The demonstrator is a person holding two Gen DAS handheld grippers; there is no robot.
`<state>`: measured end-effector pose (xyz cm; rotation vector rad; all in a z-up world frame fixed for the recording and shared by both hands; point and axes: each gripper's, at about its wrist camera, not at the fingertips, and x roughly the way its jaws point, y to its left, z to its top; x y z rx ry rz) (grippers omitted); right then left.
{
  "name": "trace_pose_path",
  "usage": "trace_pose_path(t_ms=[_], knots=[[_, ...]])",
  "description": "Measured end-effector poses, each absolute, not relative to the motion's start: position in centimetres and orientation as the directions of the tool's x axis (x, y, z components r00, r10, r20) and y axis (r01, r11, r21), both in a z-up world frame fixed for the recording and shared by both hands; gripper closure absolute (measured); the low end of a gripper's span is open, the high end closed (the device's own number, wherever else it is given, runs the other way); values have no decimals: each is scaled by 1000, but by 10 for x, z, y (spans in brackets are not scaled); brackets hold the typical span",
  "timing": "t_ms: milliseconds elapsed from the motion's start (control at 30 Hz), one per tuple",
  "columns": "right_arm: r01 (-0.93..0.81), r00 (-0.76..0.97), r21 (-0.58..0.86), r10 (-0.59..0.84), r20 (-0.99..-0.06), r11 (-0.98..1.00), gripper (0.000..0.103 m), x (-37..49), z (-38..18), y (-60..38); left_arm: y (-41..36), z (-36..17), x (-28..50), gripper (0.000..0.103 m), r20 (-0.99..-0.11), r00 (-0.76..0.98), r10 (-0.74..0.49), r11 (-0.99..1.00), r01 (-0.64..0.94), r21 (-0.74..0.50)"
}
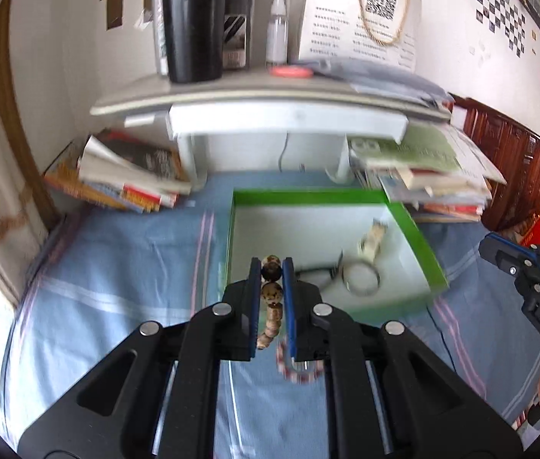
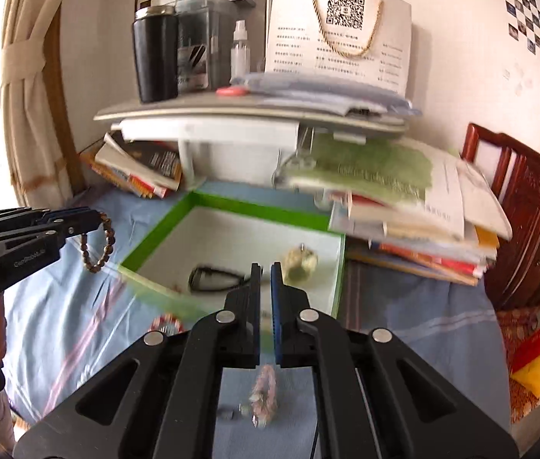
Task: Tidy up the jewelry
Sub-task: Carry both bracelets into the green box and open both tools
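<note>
We are holding the left tool (image 1: 272, 264) above the blue striped cloth (image 1: 117, 267) on the table, just short of the green-walled box (image 1: 415, 229). Its two blue-padded fingers are clamping a brown bead bracelet (image 1: 271, 271), which is hanging as a loop below the tips in the right wrist view (image 2: 98, 244). We are keeping the right tool (image 2: 266, 267) over the near edge of the same box (image 2: 155, 229), its fingers standing narrowly apart with nothing between them. Inside the box we are seeing a pale yellowish ornament (image 2: 300, 262), a black cord piece (image 2: 209, 277) and, in the left wrist view, a metal ring (image 1: 361, 277). On the cloth outside the box, a red-and-white bead bracelet (image 1: 298, 367) is lying just beneath the left tool, and a blurred pinkish bracelet (image 2: 266, 386) is lying beneath the right tool. Stacked books (image 2: 404, 222) and a white shelf riser (image 1: 270, 114) are standing behind the box.
</note>
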<state>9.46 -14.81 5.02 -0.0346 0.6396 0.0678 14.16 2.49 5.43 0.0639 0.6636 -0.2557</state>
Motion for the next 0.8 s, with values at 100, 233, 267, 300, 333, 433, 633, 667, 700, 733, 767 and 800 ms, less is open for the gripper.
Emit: trace_pose_path(t_ms=[100,233,267,300,333,433,633,667,700,733,767,800], knots=[[-48,784,-27,21,-620,998,97,124,45,-149,19,50,173,92,-635,744,-208,968,250,-25],[-61,732,23,60,-679,998,97,121,25,-158,17,31,188,92,-684,699,-208,970,237,-52],[-61,716,10,51,-696,998,96,115,15,-160,18,28,183,92,-686,697,-209,970,239,-52],[-59,704,0,42,-709,998,95,110,7,-161,19,26,178,92,-684,700,-205,970,236,-49],[-57,680,-3,36,-732,998,91,104,-7,-163,22,25,166,92,-674,710,-204,970,237,-44],[-35,593,28,43,-804,999,88,100,-51,-173,27,23,140,92,-668,712,-216,968,246,-51],[20,515,99,74,-854,995,77,115,-96,-181,29,5,101,92,-690,677,-256,957,279,-80],[18,510,97,74,-857,995,77,117,-100,-179,29,3,98,92,-694,672,-258,956,281,-84],[16,507,90,69,-859,996,77,118,-102,-177,30,-2,95,91,-701,663,-262,955,280,-92],[11,497,63,49,-866,998,78,120,-106,-173,30,-5,93,92,-706,657,-265,955,281,-97],[8,489,42,33,-872,999,78,120,-110,-170,30,-8,91,92,-711,651,-266,955,281,-100],[6,492,21,15,-870,1000,95,120,-111,-167,31,-10,90,91,-715,647,-265,955,279,-101]])
